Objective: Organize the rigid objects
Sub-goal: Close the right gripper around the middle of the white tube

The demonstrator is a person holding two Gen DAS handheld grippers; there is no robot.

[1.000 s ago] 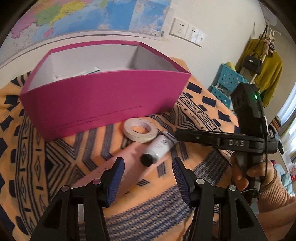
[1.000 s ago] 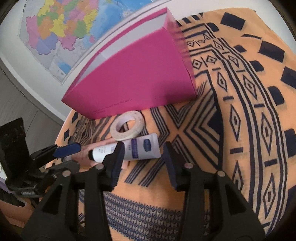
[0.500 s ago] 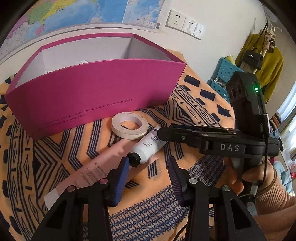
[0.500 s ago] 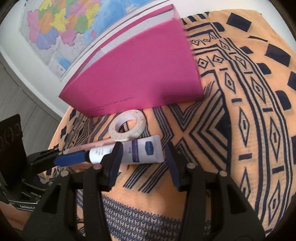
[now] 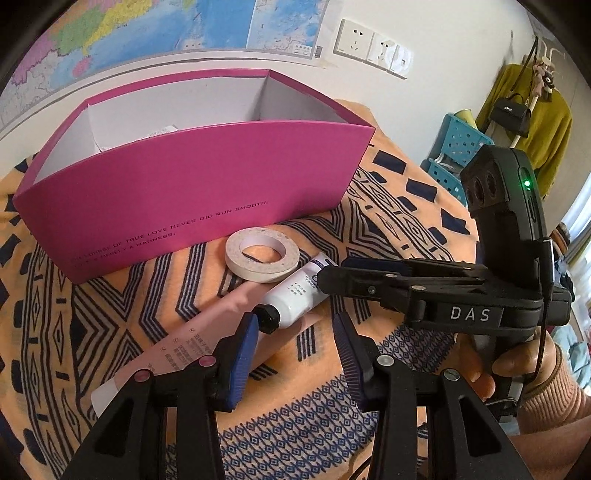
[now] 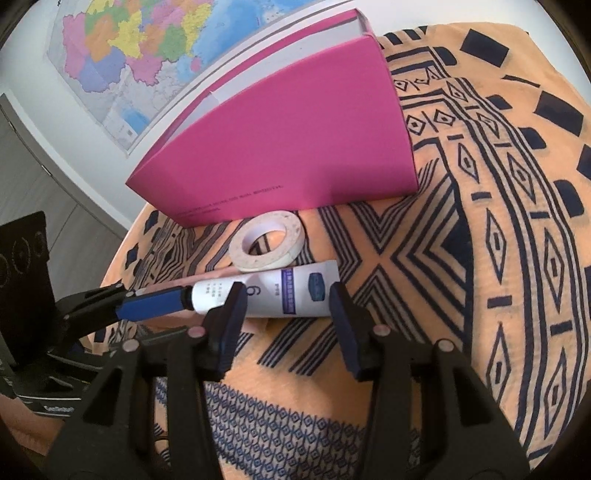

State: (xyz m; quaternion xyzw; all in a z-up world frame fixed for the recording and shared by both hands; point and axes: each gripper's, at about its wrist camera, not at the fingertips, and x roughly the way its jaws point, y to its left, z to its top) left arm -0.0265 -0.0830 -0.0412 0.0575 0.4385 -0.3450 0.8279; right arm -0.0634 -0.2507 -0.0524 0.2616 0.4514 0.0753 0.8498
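Note:
A white tube (image 5: 295,295) (image 6: 273,293) with a black cap lies on the patterned cloth, partly on top of a pink tube (image 5: 199,336). A roll of pale tape (image 5: 262,254) (image 6: 266,245) sits just behind them, in front of the open magenta box (image 5: 177,199) (image 6: 288,155). My left gripper (image 5: 297,350) (image 6: 147,299) is open, its left pad beside the tube's cap, nothing between the pads. My right gripper (image 6: 286,325) (image 5: 332,271) is open too, its fingertips standing on either side of the white tube's body without pressing it.
The orange and navy cloth (image 6: 480,258) covers the whole surface. A map (image 5: 166,26) and wall sockets (image 5: 373,44) are behind the box. Blue crates (image 5: 458,147) and hanging clothes (image 5: 528,110) stand at the far right. A hand (image 5: 517,365) holds the right gripper.
My left gripper's jaws have narrowed and its left pad now sits beside the tube's cap. The right gripper's jaws have widened slightly around the tube. The objects have not moved.

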